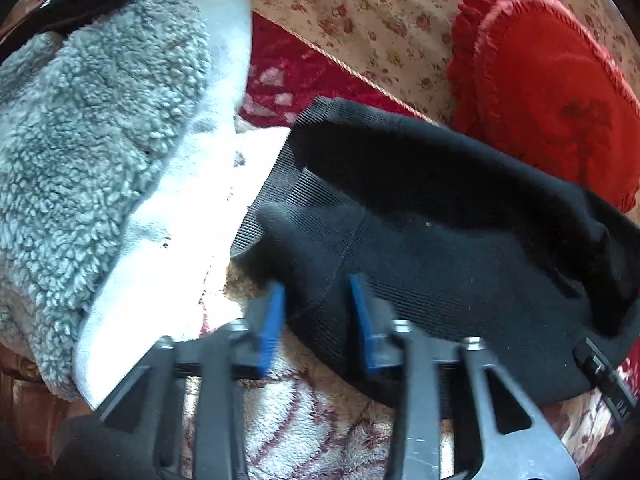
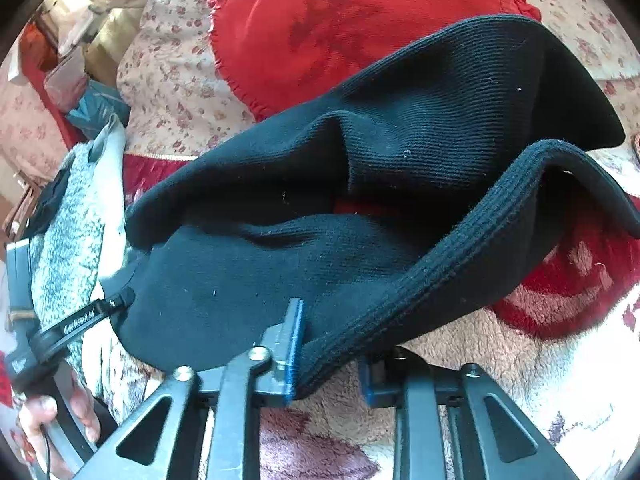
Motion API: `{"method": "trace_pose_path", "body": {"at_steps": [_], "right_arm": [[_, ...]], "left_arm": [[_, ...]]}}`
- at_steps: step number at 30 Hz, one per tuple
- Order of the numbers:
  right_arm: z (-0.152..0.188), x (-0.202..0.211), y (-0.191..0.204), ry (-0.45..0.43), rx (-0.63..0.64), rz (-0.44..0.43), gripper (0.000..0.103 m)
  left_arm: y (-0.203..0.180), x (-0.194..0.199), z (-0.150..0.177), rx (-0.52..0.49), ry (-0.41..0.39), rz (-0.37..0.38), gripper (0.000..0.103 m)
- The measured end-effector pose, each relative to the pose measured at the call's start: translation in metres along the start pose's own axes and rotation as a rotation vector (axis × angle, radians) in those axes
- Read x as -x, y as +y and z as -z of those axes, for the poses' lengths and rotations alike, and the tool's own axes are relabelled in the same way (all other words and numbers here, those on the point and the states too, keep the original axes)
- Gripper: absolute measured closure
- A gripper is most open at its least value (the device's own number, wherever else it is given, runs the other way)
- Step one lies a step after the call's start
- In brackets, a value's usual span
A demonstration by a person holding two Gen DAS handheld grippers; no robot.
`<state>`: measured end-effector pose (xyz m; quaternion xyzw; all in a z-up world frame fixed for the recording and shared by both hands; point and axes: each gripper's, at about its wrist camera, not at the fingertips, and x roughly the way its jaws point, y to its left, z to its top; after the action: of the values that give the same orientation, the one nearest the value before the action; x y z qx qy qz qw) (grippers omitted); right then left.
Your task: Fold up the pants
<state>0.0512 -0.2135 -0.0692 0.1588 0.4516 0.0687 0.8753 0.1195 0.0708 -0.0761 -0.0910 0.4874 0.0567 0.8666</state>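
Observation:
The black ribbed pants (image 1: 440, 240) hang bunched between both grippers above a fleece blanket. My left gripper (image 1: 318, 320) has its blue pads on either side of a fold of the pants' edge, with the cloth between them. My right gripper (image 2: 332, 356) also has the pants (image 2: 320, 208) between its blue pads, at the thick ribbed waistband (image 2: 460, 256), which drapes over the right pad and hides it. The right gripper's tip shows at the right edge of the left wrist view (image 1: 600, 368), and the left gripper shows at the left of the right wrist view (image 2: 80, 320).
A grey fleece-lined garment (image 1: 100, 140) lies to the left. A red heart-shaped cushion (image 1: 560, 88) rests on the floral sheet (image 1: 360, 20) behind. The patterned red and cream blanket (image 2: 520, 360) lies below. Clutter (image 2: 80, 40) is piled at the far left.

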Motion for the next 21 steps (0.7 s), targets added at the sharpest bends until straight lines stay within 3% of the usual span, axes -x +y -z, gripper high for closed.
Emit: {"method": "trace_pose_path", "body": {"at_steps": [1, 4, 21], "right_arm": [[0.002, 0.001, 0.001, 0.007, 0.005, -0.001, 0.090], [0.005, 0.009, 0.010, -0.001, 0.034, 0.003, 0.092], [0.008, 0.025, 0.018, 0.035, 0.054, -0.003, 0.094]], "left_arm": [[0.002, 0.004, 0.000, 0.006, -0.006, 0.007, 0.088], [0.005, 0.013, 0.001, 0.004, -0.014, 0.019, 0.090], [0.013, 0.053, 0.021, -0.013, -0.040, 0.027, 0.091]]}}
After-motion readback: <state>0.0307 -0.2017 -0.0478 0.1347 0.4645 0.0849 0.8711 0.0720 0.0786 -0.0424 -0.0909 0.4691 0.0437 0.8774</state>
